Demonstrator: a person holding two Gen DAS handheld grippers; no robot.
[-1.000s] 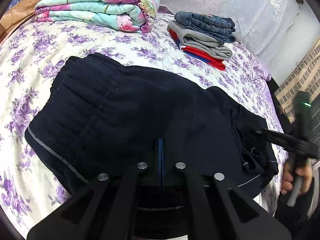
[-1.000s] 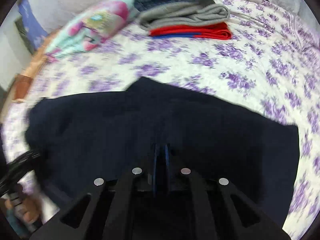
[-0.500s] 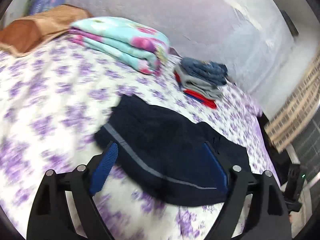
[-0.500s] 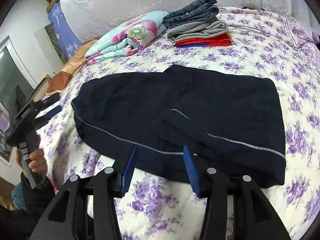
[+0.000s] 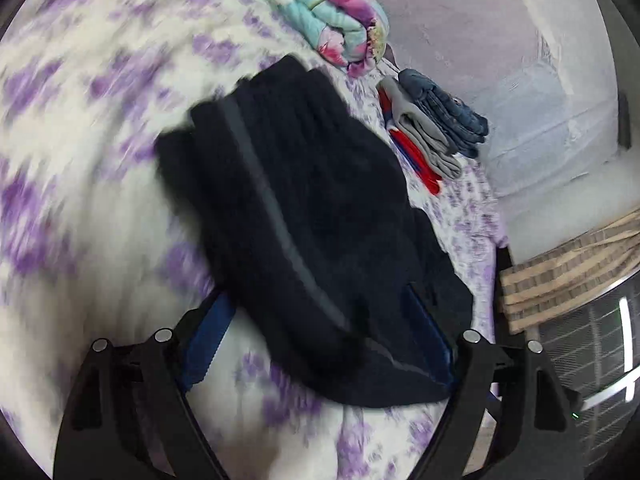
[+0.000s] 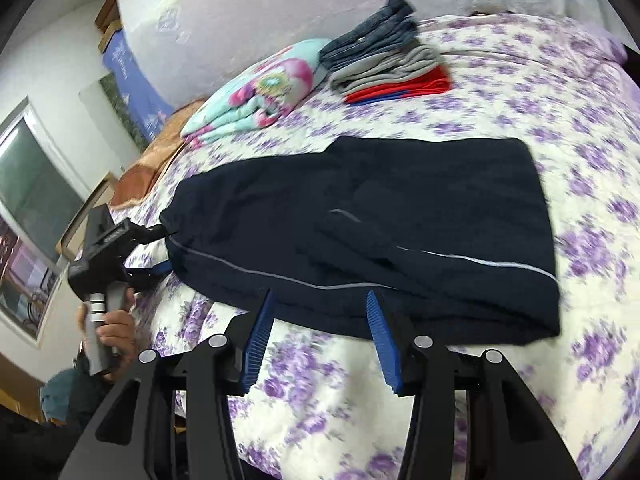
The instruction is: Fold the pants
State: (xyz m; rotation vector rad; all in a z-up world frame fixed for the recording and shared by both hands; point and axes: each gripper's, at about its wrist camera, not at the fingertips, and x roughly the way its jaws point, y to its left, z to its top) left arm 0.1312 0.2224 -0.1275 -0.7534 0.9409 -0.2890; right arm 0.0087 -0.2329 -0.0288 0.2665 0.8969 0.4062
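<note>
The bed [image 6: 520, 80] is covered by a floral sheet, and the dark pants [image 6: 400, 220] are laid on it, folded over; a second ago both claws were pinched on the fabric, and it has since been released, so one fold seems finished; the left gripper [image 5: 320, 344] is spread wide around the near end, the right gripper [image 6: 320, 336] half spread, empty; no containers are seen, only stacked clothes [image 6: 384, 60].
</note>
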